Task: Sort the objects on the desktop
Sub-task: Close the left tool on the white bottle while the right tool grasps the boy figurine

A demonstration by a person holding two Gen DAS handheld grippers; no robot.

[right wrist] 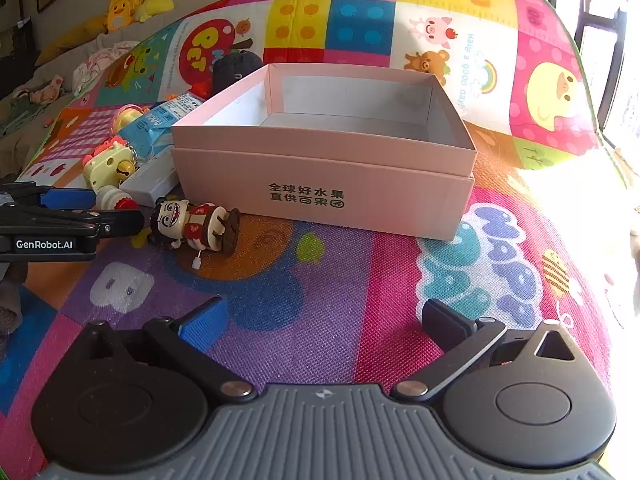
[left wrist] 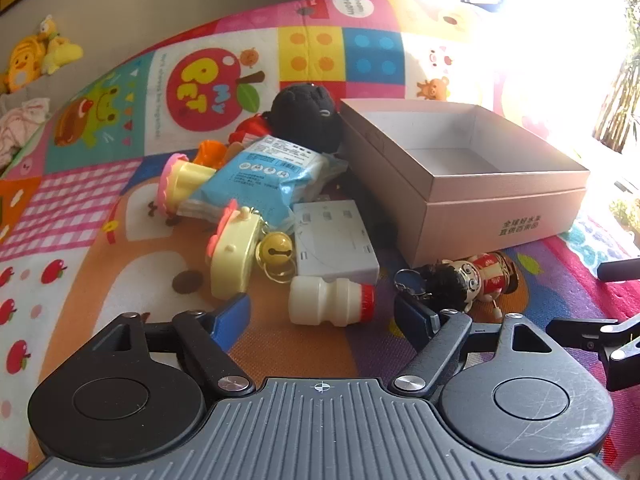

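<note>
The left tongs point(left wrist: 322, 312) are closest in the left view. They stand partly open, one blue pad on each side of the little white bottle point(left wrist: 330, 301) with the red cap. The pads do not press on it yet, so nothing is held. The bottle lies on its side on the bright play mat point(left wrist: 100, 280), just in front of the grey flat box point(left wrist: 334, 238).

To do this step well, I think the tongs should slide in a bit more, so the pads meet the fat middle of the bottle, not the red cap. Then squeeze softly. The bottle is round and smooth, so it may roll or slip out. Lift it straight up, so it does not bump the yellow bell point(left wrist: 274, 251) or the toy man point(left wrist: 474, 278) right beside it.

The right tongs point(right wrist: 324, 326) are wide open over bare mat and hold nothing. They should wait out of the way.

The pink box point(right wrist: 320, 168) sits near, to the right of the pile, open on top and with nothing seen inside. That looks like the place for the things. Behind the bottle lie a blue packet point(left wrist: 264, 174), a yellow toy point(left wrist: 232, 252) and a black soft toy point(left wrist: 306, 116), all bunched close together.
</note>
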